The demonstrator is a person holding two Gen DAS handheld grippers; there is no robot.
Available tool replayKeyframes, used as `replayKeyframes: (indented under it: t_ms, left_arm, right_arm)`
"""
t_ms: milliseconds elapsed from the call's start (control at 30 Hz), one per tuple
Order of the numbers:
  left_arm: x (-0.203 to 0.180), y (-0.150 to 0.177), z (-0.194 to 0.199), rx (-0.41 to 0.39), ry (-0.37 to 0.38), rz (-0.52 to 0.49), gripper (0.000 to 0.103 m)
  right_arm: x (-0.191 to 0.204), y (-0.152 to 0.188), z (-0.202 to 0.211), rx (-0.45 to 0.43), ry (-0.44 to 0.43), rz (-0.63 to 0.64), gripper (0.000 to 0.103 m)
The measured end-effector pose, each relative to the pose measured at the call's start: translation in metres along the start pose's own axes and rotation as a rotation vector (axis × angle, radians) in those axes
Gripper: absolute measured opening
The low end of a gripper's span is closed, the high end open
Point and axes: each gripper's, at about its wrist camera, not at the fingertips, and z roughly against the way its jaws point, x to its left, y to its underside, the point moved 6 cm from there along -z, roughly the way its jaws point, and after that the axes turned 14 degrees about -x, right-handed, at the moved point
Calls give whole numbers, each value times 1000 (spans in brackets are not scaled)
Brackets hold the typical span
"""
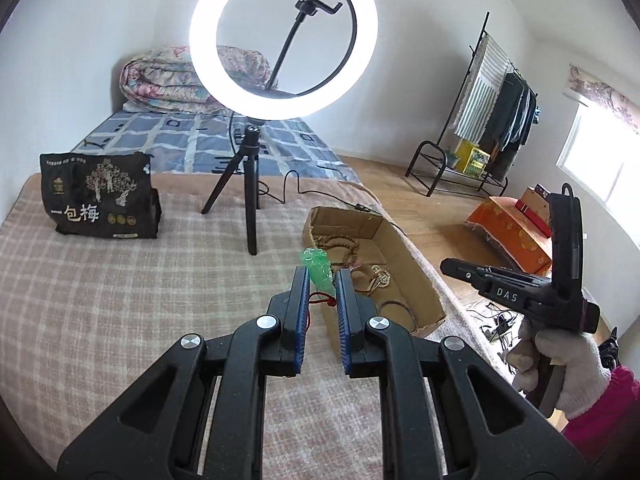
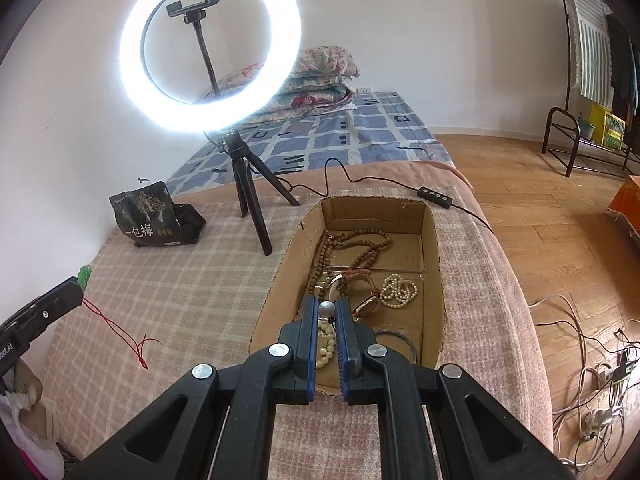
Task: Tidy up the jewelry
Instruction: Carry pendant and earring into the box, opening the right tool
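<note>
My left gripper (image 1: 322, 274) is shut on a green jade pendant (image 1: 318, 268) with a red cord (image 1: 320, 300), held above the checked blanket just left of the cardboard box (image 1: 424, 280). The pendant (image 2: 84, 274) and its hanging cord (image 2: 120, 330) also show at the left of the right wrist view. My right gripper (image 2: 325, 307) is shut on a pearl necklace (image 2: 327, 344), gripping its large pearl (image 2: 326, 309) over the near end of the box (image 2: 276, 280). Inside lie brown bead strands (image 2: 352, 246), a watch (image 2: 360, 296) and a cream bead bracelet (image 2: 400, 290).
A ring light on a tripod (image 2: 248, 196) stands on the blanket behind the box, its cable and controller (image 2: 434, 194) running past the box's far end. A black snack bag (image 1: 98, 196) sits at far left. The bed edge drops to wooden floor (image 2: 560, 240) on the right.
</note>
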Motion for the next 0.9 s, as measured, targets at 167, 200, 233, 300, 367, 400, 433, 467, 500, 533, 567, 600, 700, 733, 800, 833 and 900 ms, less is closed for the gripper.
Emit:
replayKeyframes:
  t_ms: [167, 200, 233, 300, 367, 400, 433, 467, 500, 533, 567, 600, 700, 733, 800, 833, 900]
  left_arm:
    - [-21, -10, -16, -12, 39, -15, 12]
    - [-25, -11, -20, -12, 48, -18, 12]
    - [-30, -12, -23, -12, 56, -21, 12]
    - [-41, -12, -32, -9, 72, -31, 12]
    - [-49, -12, -41, -4, 84, -39, 12]
    - [-53, -11, -45, 1, 92, -41, 12]
    - [-56, -11, -49, 5, 99, -42, 12]
    - [-59, -10, -53, 6, 104, -42, 12]
    - [-61, -10, -57, 8, 109, -42, 12]
    - [-64, -9, -61, 10, 114, -42, 12]
    - [-66, -9, -65, 13, 119, -42, 12]
    - [-69, -8, -69, 17, 123, -42, 12]
    - [-75, -4, -81, 26, 131, -48, 12]
    - [-76, -2, -85, 30, 133, -49, 12]
    - [-79, 2, -92, 39, 134, -58, 12]
    - [-80, 5, -96, 46, 134, -63, 12]
    - [-81, 10, -103, 58, 133, -72, 12]
  right_arm:
    - [-9, -6, -3, -5, 1, 12, 6]
    - [-10, -7, -4, -6, 2, 16, 6]
    - [-11, -9, -6, -6, 3, 20, 6]
    - [-14, -12, -10, -10, 2, 24, 6]
    - [-17, -16, -15, -12, 2, 23, 6]
    - [-20, -18, -18, -13, 3, 22, 6]
    - [-21, -20, -22, -13, 2, 21, 6]
    - [-23, -21, -25, -12, 2, 20, 6]
    - [-25, -23, -28, -12, 4, 21, 6]
    - [-27, -24, -32, -10, 3, 21, 6]
    - [-28, -25, -35, -7, -1, 20, 6]
    - [-30, -26, -39, -3, -2, 18, 6]
    - [-35, -28, -48, 5, -1, 21, 6]
    - [-36, -28, -51, 7, 1, 22, 6]
    - [-40, -29, -60, 15, 2, 22, 6]
    - [-42, -30, -64, 19, 3, 20, 6]
    - [-45, -30, -72, 25, 4, 15, 6]
